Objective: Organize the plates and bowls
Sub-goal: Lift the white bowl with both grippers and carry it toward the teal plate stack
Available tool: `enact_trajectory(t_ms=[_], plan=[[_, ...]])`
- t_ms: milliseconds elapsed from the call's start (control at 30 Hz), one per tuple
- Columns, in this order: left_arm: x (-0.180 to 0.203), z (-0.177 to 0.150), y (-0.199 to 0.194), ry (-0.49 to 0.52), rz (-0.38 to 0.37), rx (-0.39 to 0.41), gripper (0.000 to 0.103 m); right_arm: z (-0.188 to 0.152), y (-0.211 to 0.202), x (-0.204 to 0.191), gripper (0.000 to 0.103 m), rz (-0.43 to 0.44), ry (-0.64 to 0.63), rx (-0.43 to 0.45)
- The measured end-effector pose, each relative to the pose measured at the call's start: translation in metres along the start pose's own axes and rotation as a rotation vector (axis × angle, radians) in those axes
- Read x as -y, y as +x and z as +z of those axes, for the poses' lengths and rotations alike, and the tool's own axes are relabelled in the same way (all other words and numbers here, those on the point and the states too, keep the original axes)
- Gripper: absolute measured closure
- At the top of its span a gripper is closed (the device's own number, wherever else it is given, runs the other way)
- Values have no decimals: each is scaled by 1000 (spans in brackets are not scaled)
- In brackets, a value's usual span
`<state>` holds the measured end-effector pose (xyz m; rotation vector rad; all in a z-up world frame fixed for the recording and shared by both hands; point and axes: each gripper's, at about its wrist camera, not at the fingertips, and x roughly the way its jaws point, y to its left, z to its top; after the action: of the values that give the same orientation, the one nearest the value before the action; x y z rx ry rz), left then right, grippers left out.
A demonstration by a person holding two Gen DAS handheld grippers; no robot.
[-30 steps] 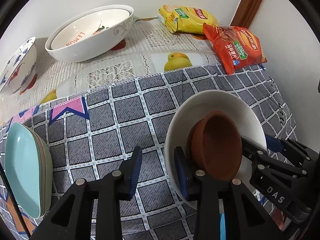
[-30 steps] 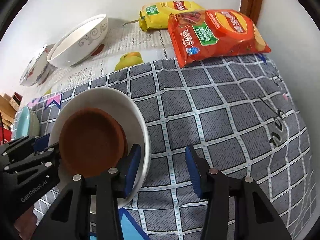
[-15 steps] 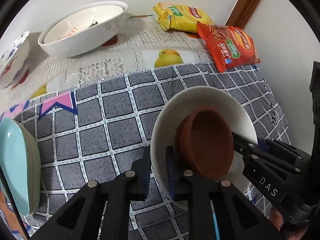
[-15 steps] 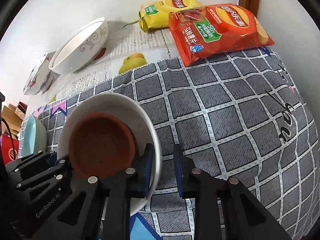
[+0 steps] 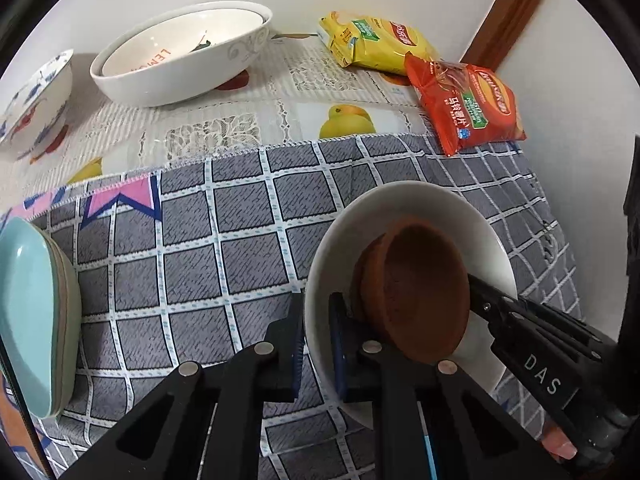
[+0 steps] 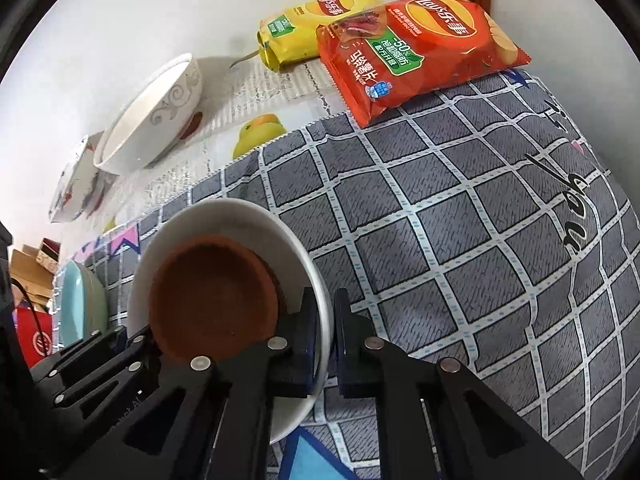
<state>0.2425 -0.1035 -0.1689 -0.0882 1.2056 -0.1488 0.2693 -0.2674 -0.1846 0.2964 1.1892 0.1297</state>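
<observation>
On the checked cloth, left tongs (image 5: 316, 344) and right tongs (image 6: 326, 340) each grip opposite rims of the white bowl (image 5: 404, 208) holding the brown dish (image 5: 416, 292); lift both sides evenly, keeping it level.

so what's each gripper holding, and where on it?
Both hold the white bowl by its rim: left gripper on one side, right gripper on the opposite side.

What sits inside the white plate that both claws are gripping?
A brown clay dish sits inside the white plate, tilted toward the left claw. The right claw pinches the opposite rim. The plate's centre is hidden beneath the dish.
</observation>
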Motion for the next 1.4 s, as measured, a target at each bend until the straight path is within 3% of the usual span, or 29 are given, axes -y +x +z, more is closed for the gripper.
enact_trajectory(t_ms=[600,1400], plan=[[-16,-15,-35,-11,-3,27,92,-17,-34,-28,95,1,-2,38],[-86,-33,-87,-81,23,99,91,-35,-52,-107,95,55,-72,62]])
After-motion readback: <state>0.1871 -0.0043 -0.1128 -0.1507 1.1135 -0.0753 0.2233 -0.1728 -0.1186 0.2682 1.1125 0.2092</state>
